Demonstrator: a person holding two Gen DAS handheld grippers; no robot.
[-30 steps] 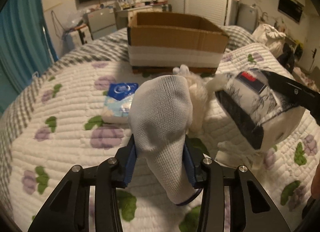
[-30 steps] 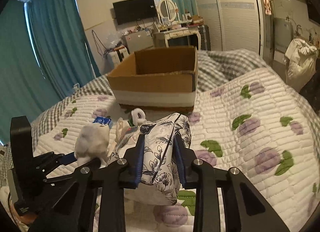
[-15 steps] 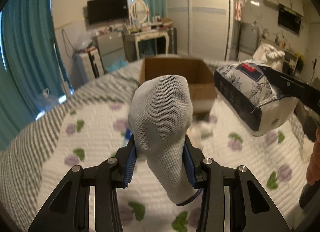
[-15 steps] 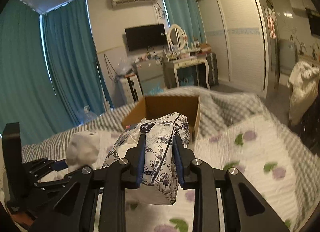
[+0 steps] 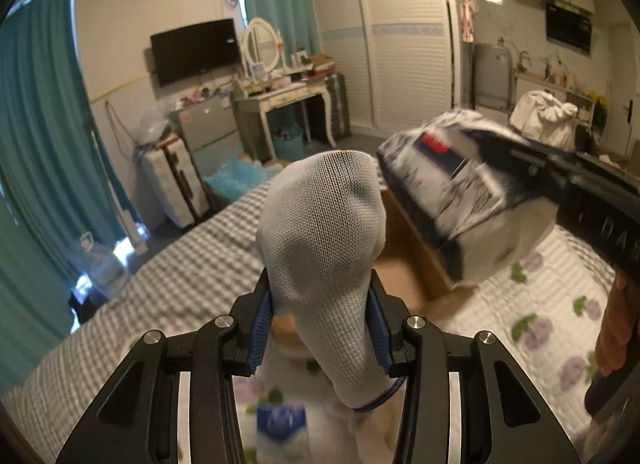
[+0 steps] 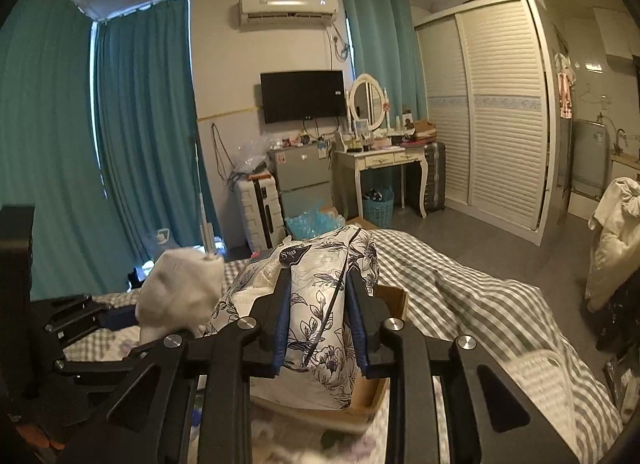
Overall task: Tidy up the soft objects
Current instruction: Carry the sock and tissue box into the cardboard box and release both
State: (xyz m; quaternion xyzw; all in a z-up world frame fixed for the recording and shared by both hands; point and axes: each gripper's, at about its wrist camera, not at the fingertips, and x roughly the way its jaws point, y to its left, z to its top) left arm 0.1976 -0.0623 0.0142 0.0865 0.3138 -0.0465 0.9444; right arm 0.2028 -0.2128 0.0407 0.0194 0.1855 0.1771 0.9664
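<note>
Both grippers loaded, soft things held over the box.

My left gripper [image 5: 320, 328] pinches the grey sock [image 5: 324, 248] mid-length at lower centre; light and limp, it sags below the pads. My right gripper [image 6: 320, 328] squeezes the floral tissue pack [image 6: 320, 304] across its middle: squashy, slick film, likely to slip. The cardboard box [image 5: 408, 260] waits beyond, centre frame, on the bed [image 5: 192, 276].

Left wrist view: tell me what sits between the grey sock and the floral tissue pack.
Only the cardboard box shows in the gap between the grey sock and the floral tissue pack; its brown inside lies behind and below them. The left wrist view shows this.
</note>
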